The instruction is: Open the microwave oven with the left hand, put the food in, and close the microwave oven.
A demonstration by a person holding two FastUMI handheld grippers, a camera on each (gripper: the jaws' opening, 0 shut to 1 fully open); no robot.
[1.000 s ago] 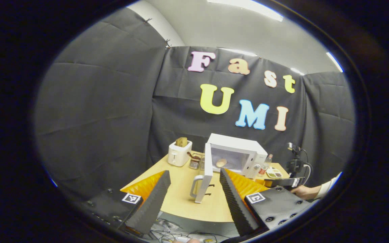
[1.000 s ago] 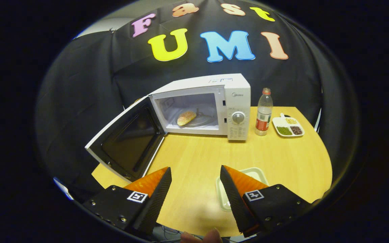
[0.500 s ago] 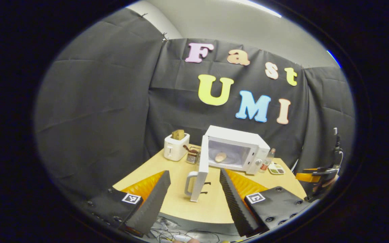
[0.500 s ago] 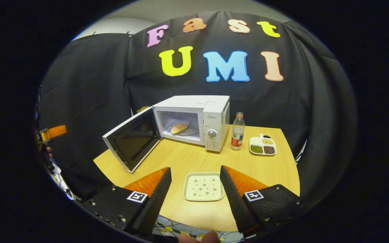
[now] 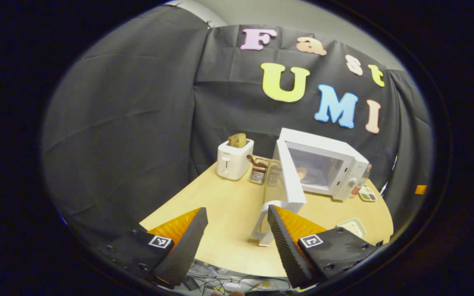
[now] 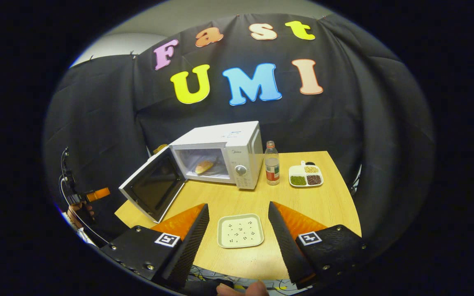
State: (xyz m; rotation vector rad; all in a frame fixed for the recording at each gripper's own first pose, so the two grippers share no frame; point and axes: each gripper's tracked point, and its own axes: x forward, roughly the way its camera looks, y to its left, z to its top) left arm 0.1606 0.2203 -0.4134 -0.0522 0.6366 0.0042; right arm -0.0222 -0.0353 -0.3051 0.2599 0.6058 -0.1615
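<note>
Microwave [image 6: 224, 154] sits at the far side of the table [image 6: 323, 205], door [image 6: 152, 190] swung open toward the near left. Bread [image 6: 204, 166] lies inside on the turntable, well back from the opening. In the left gripper view the door [image 5: 289, 176] shows edge-on, handle [image 5: 261, 224] toward me, just beside my right-hand finger; cannot tell if they touch.

My left gripper [image 5: 237, 238]: fingers apart, nothing between them, held off the near table edge. My right gripper [image 6: 237, 238]: fingers apart too, nothing gripped, hovering above the near edge with the empty speckled plate [image 6: 240, 230] on the table showing between the fingers.

Around: bottle [image 6: 272, 168] just right of the microwave, three-compartment dish [image 6: 305, 176] with green, yellow and dark fills right of that. Toaster [image 5: 234, 159] with a slice up stands left of the microwave, small wire rack [image 5: 258, 172] between toaster and door. Cables hang below the near table edge. In the right gripper view my left hand [image 6: 78, 209] with its gripper shows at far left, off the table.

Nothing lies between the door and the oven front.

Versus a second ago: the right gripper has backed away from the microwave, so the whole plate now shows. The left view has swung, microwave now right of centre, door handle closer to my fingers. Door angle and bread look unchanged.
</note>
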